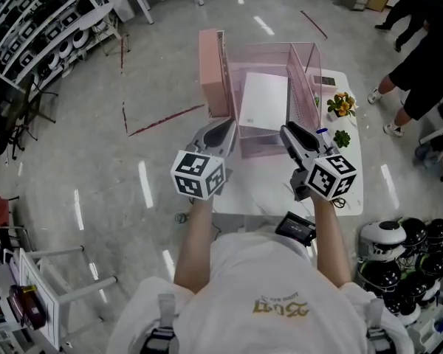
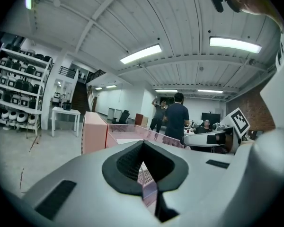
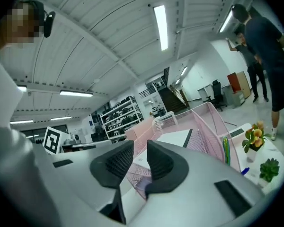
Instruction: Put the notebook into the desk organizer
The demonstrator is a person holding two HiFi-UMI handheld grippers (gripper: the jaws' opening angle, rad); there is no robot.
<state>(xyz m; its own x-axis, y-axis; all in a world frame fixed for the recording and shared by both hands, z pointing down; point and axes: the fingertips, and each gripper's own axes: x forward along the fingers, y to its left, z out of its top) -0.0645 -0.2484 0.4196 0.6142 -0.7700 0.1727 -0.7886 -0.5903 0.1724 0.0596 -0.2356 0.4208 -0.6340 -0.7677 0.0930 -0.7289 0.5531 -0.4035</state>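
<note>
The notebook (image 1: 263,100) already rests inside the pink desk organizer (image 1: 310,72) on the counter (image 1: 354,169), between its mesh walls, so the step in hand is probably a tidy withdrawal. The left tongs (image 1: 223,133) are closed pad to pad at the front-left corner, and I cannot tell whether they nip the rim. The right tongs (image 1: 292,135) stand narrow, holding nothing, so draw both straight back without snagging mesh or dragging the organizer.
</note>
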